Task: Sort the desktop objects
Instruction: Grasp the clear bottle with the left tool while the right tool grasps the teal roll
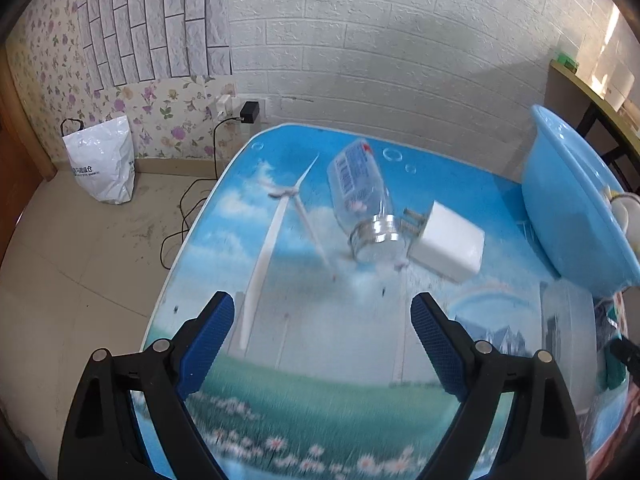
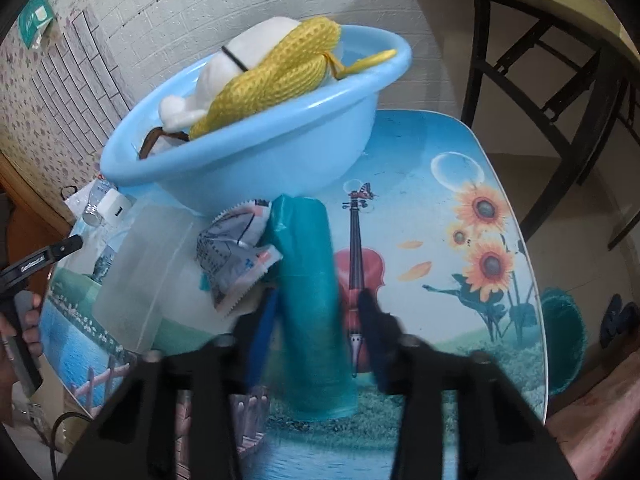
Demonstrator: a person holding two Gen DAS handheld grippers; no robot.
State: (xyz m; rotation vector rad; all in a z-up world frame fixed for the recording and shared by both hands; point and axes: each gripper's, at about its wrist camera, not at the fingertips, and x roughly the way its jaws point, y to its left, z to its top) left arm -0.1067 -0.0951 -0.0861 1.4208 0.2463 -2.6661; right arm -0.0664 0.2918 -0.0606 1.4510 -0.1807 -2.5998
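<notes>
My right tongs (image 2: 316, 308) grip the teal roll (image 2: 310, 300), which lies on the bench (image 2: 440, 208) just in front of the blue basin (image 2: 248, 140), beside a crumpled packet (image 2: 232, 252). My left tongs (image 1: 322, 320) are wide and empty, above the bench, short of the clear bottle (image 1: 360, 196) and white charger (image 1: 448, 240) left of the basin.

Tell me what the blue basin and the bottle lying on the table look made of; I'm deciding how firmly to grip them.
Blue basin: looks like glossy moulded plastic, going by its smooth rolled rim and soft highlights. Bottle: clear and see-through with a printed label; probably thin plastic, though blur leaves glass possible.
</notes>
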